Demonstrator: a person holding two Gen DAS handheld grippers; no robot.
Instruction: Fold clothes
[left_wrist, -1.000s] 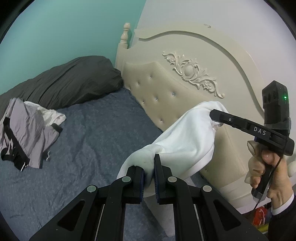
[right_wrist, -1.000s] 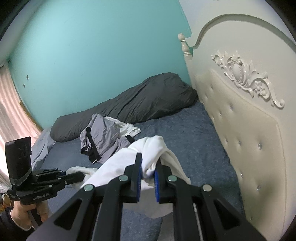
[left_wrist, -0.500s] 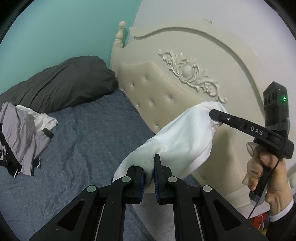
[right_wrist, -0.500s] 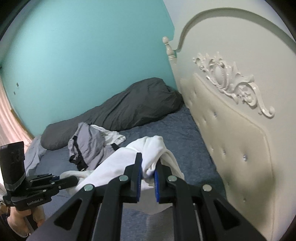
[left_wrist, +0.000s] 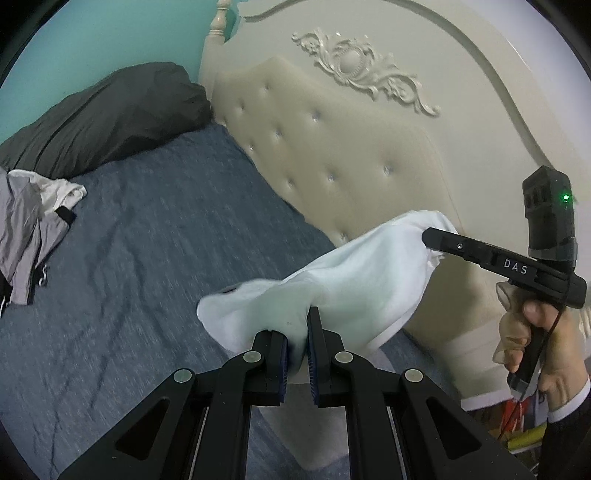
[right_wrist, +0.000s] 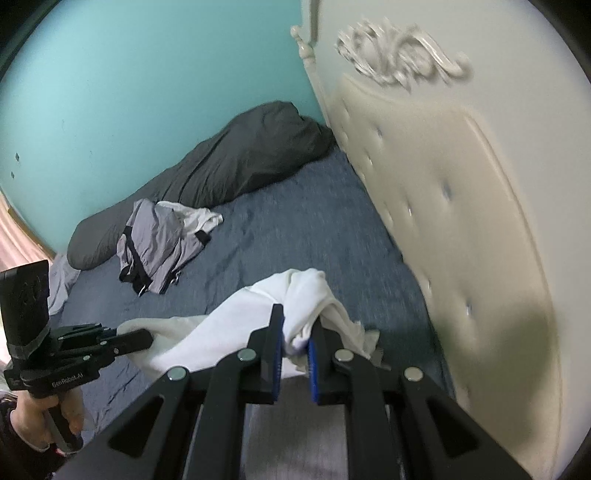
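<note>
White garment (left_wrist: 354, 291) hangs stretched above the bed (left_wrist: 155, 236), left gripper (left_wrist: 297, 332) and right gripper (right_wrist: 297, 334) each clenched on an edge; next likely laying it flat.

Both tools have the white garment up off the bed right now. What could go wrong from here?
1. The right tool pinches a bunched wad of the white garment, not a clean edge, so the fold may come out crooked.
2. The garment hangs close to the headboard; it might brush or snag there.
3. The grey clothes pile already lies on the bed; laying the garment down too far that way could overlap it.
</note>
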